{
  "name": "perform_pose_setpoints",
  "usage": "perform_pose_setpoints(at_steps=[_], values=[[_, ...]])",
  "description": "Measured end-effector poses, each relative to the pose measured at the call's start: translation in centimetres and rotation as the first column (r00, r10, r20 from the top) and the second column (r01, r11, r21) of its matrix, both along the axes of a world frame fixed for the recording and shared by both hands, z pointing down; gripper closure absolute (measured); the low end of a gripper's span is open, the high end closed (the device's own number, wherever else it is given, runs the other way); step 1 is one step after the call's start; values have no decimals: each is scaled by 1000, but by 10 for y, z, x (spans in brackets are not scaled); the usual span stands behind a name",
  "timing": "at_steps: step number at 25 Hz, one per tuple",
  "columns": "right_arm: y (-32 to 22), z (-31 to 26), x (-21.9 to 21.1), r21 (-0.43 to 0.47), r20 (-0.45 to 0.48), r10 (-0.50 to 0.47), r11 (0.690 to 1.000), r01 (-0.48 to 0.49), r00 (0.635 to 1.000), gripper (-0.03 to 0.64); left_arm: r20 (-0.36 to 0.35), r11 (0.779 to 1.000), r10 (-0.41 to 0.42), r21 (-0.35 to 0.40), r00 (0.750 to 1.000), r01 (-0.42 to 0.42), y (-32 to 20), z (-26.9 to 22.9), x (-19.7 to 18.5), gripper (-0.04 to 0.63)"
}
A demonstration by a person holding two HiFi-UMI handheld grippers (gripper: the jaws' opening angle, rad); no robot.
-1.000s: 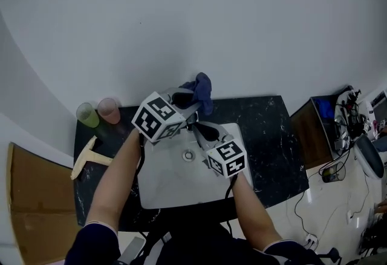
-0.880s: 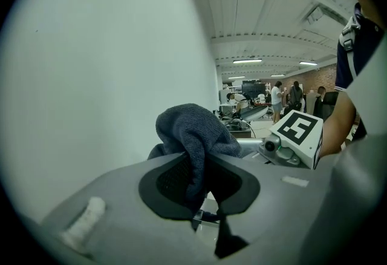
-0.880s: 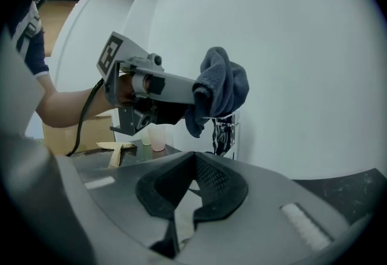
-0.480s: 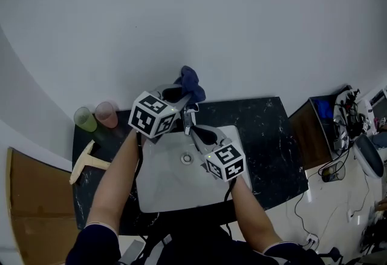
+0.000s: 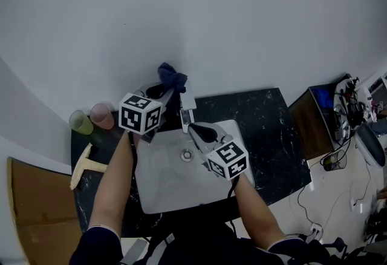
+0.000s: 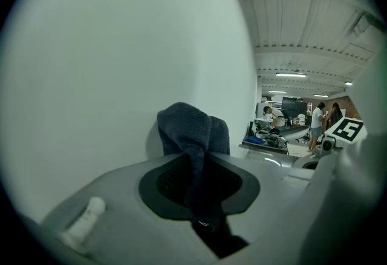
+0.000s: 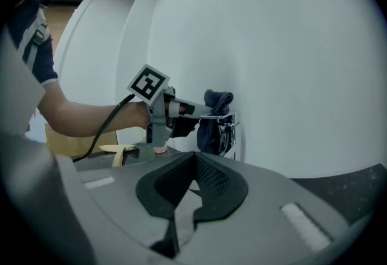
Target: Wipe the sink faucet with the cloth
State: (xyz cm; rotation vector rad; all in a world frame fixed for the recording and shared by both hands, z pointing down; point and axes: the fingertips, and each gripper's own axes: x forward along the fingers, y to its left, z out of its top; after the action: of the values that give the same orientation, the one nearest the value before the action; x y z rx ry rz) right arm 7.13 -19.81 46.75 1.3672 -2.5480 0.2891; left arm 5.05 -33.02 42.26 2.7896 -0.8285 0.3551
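Note:
My left gripper [image 5: 164, 93] is shut on a dark blue cloth [image 5: 171, 78], which bunches above its jaws close to the white wall. In the left gripper view the cloth [image 6: 192, 134] stands up between the pads. The chrome faucet [image 5: 186, 104] rises at the back of the white sink [image 5: 158, 180], just right of the cloth. In the right gripper view the cloth [image 7: 213, 117] hangs against the faucet [image 7: 230, 129] on its left side. My right gripper [image 5: 193, 128] is shut on nothing and hovers over the sink, pointing at the faucet base.
A green cup [image 5: 78, 122] and a pink cup [image 5: 103, 115] stand on the black counter [image 5: 266, 130] left of the sink. A wooden-handled tool [image 5: 87, 164] lies below them. Cardboard [image 5: 30, 209] leans at far left. Clutter and cables lie on the floor at right.
My left gripper has carried the cloth leftward past the top of the faucet to its left side, rolling as it went. The right gripper has stayed still.

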Motion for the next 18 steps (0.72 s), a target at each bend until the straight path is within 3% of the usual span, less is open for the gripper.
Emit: perform_pose_setpoints(at_steps=[9,18], values=[[1,-1,0,1,15,-5,1000,5,1000,611,105,985,0,-171,994,18,13,85,-4,535],[1,-3,2,3,33,-5,1000,5,999,612,257,978,43,-206,965,11,25,118,-2,535]])
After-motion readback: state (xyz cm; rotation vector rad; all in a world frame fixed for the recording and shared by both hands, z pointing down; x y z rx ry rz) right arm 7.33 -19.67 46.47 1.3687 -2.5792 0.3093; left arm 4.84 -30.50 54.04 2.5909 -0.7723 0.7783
